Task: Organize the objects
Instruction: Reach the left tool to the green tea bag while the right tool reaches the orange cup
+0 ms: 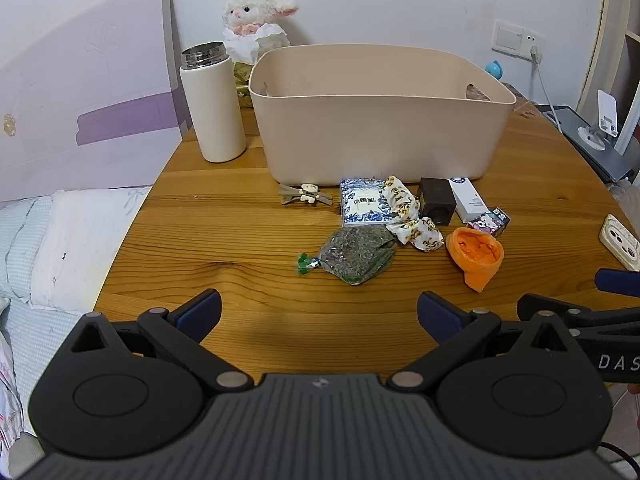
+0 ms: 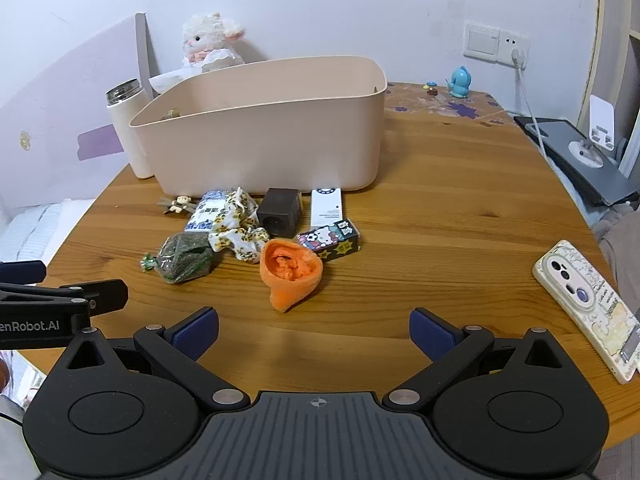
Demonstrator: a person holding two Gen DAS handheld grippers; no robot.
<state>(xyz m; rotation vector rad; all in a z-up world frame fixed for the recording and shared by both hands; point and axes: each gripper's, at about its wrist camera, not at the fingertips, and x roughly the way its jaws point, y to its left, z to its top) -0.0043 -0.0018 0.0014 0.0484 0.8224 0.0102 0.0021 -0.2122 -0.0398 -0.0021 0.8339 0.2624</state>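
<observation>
A beige storage bin (image 1: 380,140) (image 2: 260,148) stands at the back of the wooden table. In front of it lie a bear hair clip (image 1: 307,194), a blue-patterned packet (image 1: 362,204), a flowered cloth (image 1: 412,216) (image 2: 240,228), a dark cube (image 1: 436,200) (image 2: 280,212), a white box (image 1: 468,200) (image 2: 327,208), a Hello Kitty box (image 1: 490,222) (image 2: 330,240), an orange sock (image 1: 476,256) (image 2: 290,272) and a green bag (image 1: 360,254) (image 2: 184,256). My left gripper (image 1: 319,314) is open and empty, near the bag. My right gripper (image 2: 314,332) is open and empty, near the sock.
A white flask (image 1: 212,104) (image 2: 128,128) stands left of the bin, a plush lamb (image 1: 256,16) behind it. A phone (image 2: 592,304) lies at the right edge. A phone stand (image 2: 588,148), a blue figurine (image 2: 460,82) and a wall socket with cable (image 2: 516,56) are at the back right. A bed (image 1: 60,240) is left.
</observation>
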